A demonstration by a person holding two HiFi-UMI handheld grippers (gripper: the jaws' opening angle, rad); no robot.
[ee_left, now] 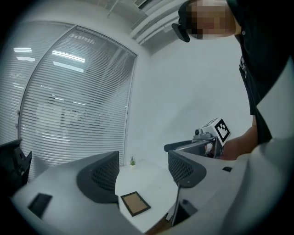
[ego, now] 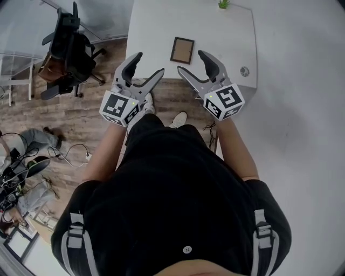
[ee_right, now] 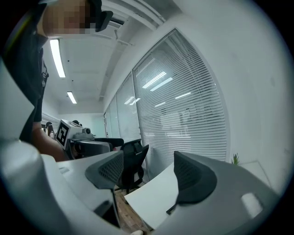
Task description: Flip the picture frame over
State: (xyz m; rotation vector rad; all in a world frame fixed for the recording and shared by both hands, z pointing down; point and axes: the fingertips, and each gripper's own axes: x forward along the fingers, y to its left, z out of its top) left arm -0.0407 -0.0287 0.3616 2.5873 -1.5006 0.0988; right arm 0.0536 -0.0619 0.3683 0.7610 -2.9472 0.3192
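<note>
A small dark picture frame (ego: 182,49) with a brown panel lies flat on the white table (ego: 226,32), near its front edge. It also shows between the jaws in the left gripper view, as the frame (ee_left: 135,203). My left gripper (ego: 146,66) is open, held in the air just short of the table's front edge, left of the frame. My right gripper (ego: 193,63) is open too, just right of and nearer than the frame. Neither holds anything. The right gripper view shows the open right gripper (ee_right: 149,176) over a table corner (ee_right: 151,195), and no frame.
A small green plant (ego: 223,4) stands at the table's far edge. A round grommet (ego: 245,71) sits in the table's right front corner. A black office chair (ego: 70,51) stands on the wood floor to the left. Cables lie at lower left.
</note>
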